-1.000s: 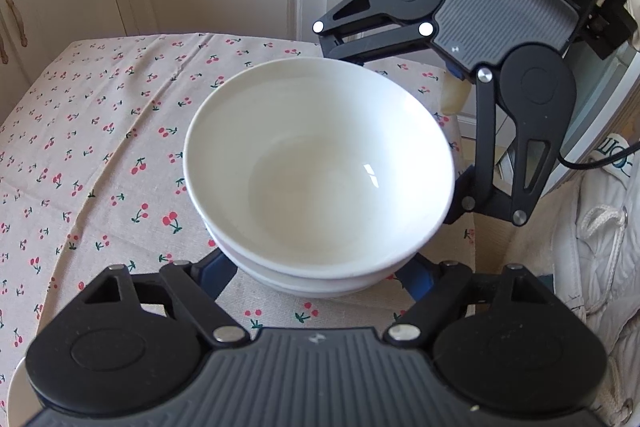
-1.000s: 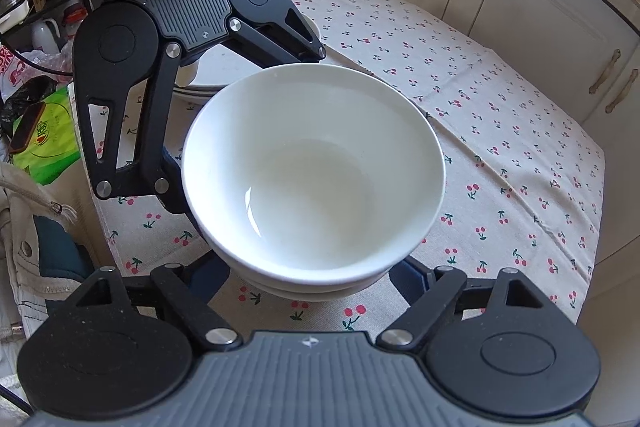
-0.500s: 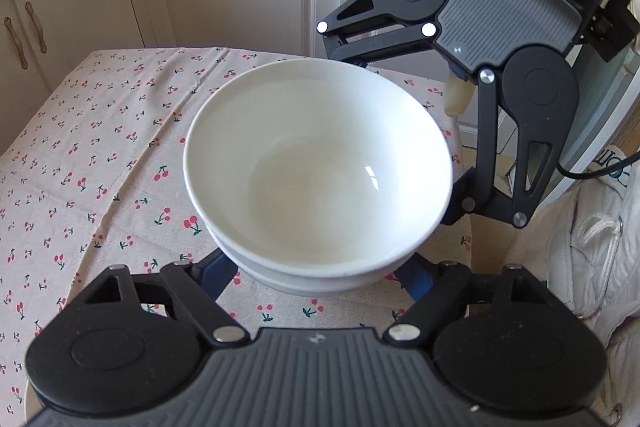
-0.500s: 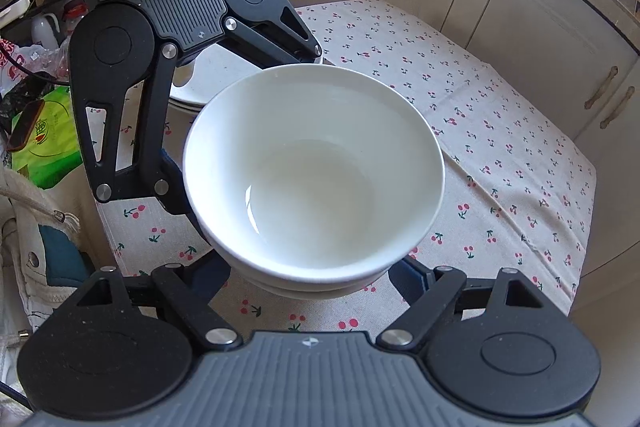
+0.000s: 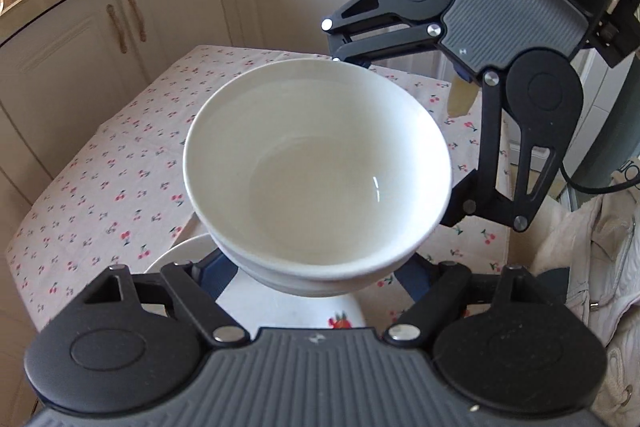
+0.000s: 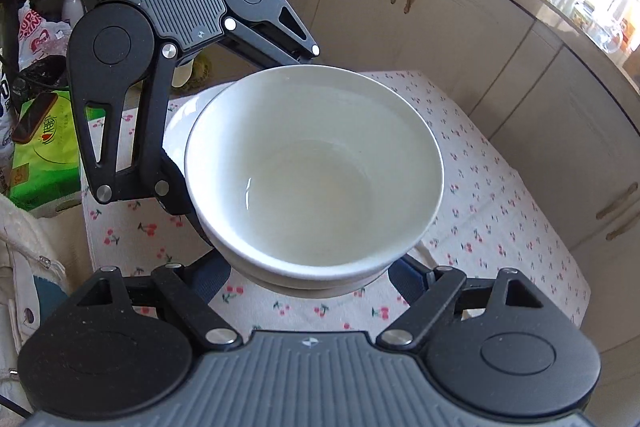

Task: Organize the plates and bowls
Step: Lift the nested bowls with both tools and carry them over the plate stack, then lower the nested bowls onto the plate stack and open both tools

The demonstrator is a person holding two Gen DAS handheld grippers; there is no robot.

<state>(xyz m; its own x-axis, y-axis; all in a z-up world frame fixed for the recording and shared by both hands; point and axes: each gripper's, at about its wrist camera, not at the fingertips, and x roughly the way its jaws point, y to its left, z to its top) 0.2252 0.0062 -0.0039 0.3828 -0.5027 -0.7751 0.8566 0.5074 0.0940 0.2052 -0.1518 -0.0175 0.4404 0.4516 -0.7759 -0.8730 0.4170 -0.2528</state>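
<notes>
Both sets of jaws held the nested white bowls [image 5: 316, 183] between them: my left gripper [image 5: 316, 267] clasped the near side, my right gripper [image 5: 400, 131] the far right, each closed on the lower bowl's wall. The stack hung above the cherry-print counter [image 5: 120, 187], mid-carry, over a white plate [image 5: 176, 255]. I judged the next move a level descent onto that plate, both grips releasing together. The top bowl was empty.
</notes>
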